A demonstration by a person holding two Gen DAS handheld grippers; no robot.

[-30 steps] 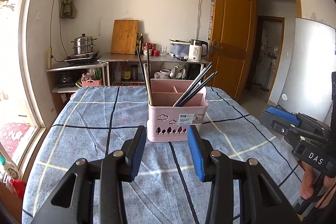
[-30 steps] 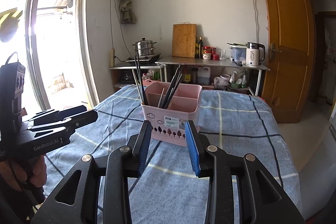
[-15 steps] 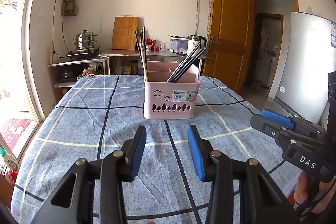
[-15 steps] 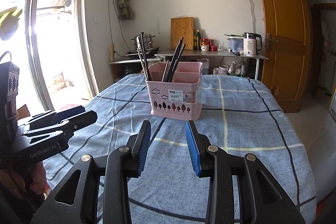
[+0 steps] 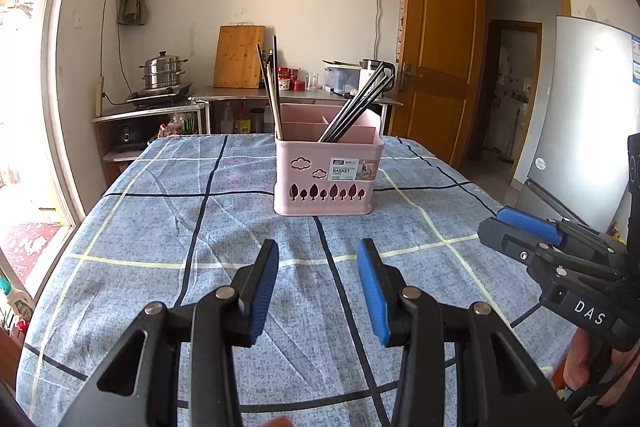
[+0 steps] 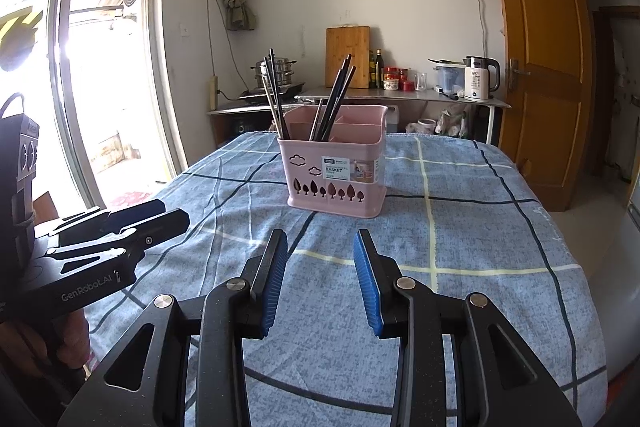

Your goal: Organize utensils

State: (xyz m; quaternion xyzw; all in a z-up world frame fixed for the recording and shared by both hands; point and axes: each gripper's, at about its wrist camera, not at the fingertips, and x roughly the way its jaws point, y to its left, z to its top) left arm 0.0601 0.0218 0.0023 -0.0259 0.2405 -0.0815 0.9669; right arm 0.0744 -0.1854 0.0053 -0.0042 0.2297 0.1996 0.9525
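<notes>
A pink utensil basket (image 5: 326,177) stands upright in the middle of the blue checked tablecloth (image 5: 160,247). Dark chopsticks (image 5: 354,107) lean in its right compartment and a lighter bunch (image 5: 272,95) stands at its left corner. The basket also shows in the right wrist view (image 6: 336,171), with its chopsticks (image 6: 332,103). My left gripper (image 5: 318,283) is open and empty, low over the cloth and well short of the basket. My right gripper (image 6: 320,275) is open and empty too, also short of the basket. Each gripper appears at the edge of the other's view.
A counter (image 5: 296,93) with a cutting board, jars and a kettle stands behind the table. A steamer pot (image 5: 162,73) sits on a stove at the left. A wooden door (image 5: 440,55) is open at the right, with a fridge (image 5: 588,115) beside it.
Both grippers have pulled back from the basket and dropped lower toward the cloth. The basket now looks smaller and farther. Both stay open and empty.
</notes>
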